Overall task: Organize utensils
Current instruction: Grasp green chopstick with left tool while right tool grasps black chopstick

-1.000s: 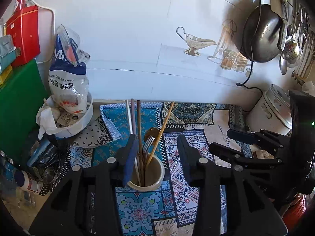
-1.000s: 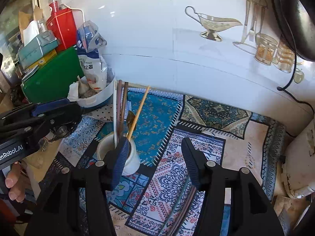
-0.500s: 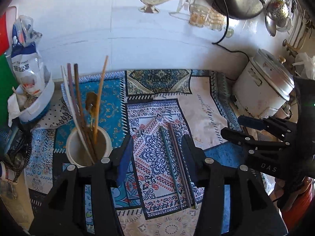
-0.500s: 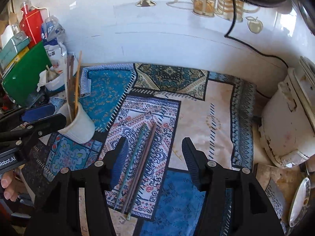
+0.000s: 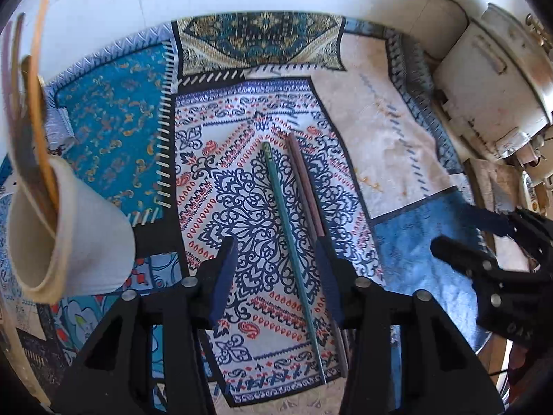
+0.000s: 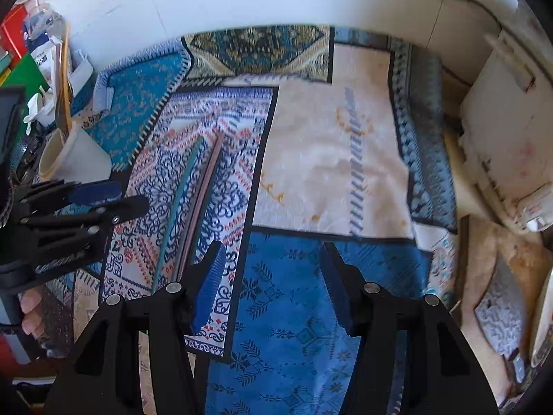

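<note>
Now we see the left hand-held gripper lower over the chopsticks, jaws wide; the cup has shifted left. The right hand-held gripper is wide, empty.

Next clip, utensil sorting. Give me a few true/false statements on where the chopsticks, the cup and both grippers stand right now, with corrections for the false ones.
1. The left gripper is open, with the green chopstick lying on the mat between its fingers. True.
2. The right gripper is shut on a chopstick. False: it is open and holds nothing.
3. The white cup already holds several utensils. True.
4. The green chopstick stands in the cup. False: it lies flat on the patterned mat, beside the brown chopsticks.
5. The brown chopsticks lie on the plain blue patch of the mat. False: they lie on the white, blue and red patterned patch.
</note>
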`<state>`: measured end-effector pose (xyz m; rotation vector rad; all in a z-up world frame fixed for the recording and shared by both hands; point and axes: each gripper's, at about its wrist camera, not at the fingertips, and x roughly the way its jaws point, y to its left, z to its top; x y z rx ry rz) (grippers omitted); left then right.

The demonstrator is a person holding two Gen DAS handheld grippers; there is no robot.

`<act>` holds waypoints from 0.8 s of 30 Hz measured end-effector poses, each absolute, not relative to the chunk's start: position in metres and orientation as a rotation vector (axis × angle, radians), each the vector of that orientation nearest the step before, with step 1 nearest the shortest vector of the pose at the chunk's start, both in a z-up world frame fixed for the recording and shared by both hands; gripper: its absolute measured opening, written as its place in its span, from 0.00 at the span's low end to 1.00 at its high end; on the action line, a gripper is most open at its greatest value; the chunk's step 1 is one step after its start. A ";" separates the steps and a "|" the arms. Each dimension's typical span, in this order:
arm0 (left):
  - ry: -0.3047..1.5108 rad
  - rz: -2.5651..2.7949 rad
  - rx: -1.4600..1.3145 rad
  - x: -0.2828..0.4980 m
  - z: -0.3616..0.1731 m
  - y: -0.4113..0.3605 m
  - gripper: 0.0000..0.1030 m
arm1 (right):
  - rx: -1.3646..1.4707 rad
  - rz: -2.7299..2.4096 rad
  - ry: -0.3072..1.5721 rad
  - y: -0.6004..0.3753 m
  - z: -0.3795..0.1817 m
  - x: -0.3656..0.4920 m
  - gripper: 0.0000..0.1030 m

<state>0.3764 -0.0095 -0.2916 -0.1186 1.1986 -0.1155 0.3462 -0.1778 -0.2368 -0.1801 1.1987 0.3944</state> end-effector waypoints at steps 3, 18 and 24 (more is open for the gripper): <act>1.234 -0.131 -0.115 0.384 -0.307 -0.012 0.24 | -0.160 0.412 1.241 -0.174 -0.252 0.346 0.51; 1.252 -0.161 -0.144 0.388 -0.326 -0.003 0.00 | -0.157 0.535 1.327 -0.131 -0.290 0.332 0.34; 1.271 -0.168 -0.135 0.374 -0.324 0.003 0.00 | -0.226 0.536 1.286 -0.122 -0.292 0.328 0.15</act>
